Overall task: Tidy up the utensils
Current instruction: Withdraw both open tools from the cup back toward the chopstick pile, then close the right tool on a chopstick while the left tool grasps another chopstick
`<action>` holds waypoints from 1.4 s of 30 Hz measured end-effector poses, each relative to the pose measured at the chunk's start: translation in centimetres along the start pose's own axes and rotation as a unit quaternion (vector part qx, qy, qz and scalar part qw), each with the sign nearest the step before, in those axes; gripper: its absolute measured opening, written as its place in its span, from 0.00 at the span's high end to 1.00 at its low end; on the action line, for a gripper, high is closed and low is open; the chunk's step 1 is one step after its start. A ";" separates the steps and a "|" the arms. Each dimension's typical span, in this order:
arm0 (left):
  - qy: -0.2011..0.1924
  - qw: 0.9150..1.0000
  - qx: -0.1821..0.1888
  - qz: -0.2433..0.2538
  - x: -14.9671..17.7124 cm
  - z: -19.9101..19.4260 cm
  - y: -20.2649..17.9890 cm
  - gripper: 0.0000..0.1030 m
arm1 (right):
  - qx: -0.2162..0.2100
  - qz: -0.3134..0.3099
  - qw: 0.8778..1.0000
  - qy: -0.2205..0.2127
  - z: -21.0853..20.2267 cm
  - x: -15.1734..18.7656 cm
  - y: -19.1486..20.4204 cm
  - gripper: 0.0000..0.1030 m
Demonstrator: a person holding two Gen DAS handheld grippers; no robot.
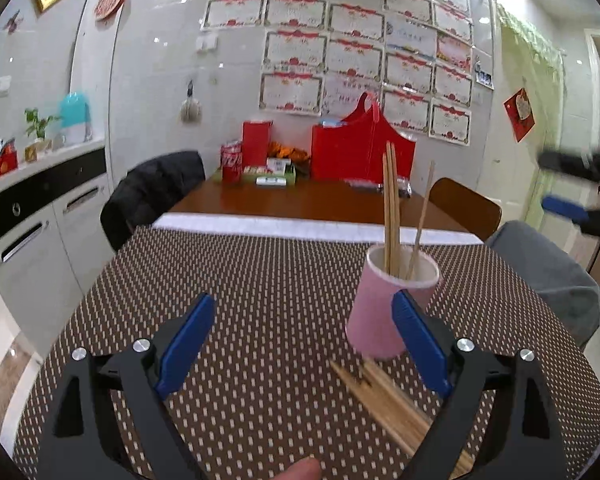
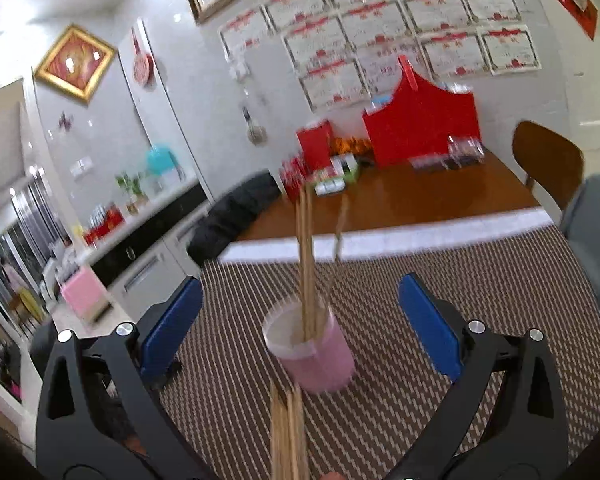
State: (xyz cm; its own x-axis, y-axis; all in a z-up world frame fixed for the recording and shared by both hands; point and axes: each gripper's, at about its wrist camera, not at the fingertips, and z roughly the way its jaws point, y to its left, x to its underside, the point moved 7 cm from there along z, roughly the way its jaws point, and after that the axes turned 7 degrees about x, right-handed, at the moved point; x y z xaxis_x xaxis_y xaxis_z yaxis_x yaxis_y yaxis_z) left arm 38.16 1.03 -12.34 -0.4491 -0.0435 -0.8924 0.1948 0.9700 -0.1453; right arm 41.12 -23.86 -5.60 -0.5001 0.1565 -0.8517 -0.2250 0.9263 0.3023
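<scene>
Wooden chopsticks stand in smooth pink paper cup.

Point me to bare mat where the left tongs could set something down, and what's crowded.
Free: the dotted placemat left of the pink cup, up to its white far edge, including between the open left tongs. Crowded: in front of the cup, where loose chopsticks lie, and the far table end by the red bag.
</scene>
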 end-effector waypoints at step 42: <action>0.227 0.970 -0.075 -0.035 15.6 1.3 -6.4 0.12 | -0.061 0.071 0.992 0.085 0.7 10.4 -4.7 0.06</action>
State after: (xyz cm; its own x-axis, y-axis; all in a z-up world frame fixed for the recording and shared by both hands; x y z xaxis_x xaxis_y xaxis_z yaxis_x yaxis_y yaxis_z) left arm 31.00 -6.19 -25.91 -0.8014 -0.0341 -0.5972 0.0355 0.9939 -0.1043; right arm 37.59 -26.36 -16.24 -0.6657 0.2116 -0.7156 -0.2378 0.8488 0.4722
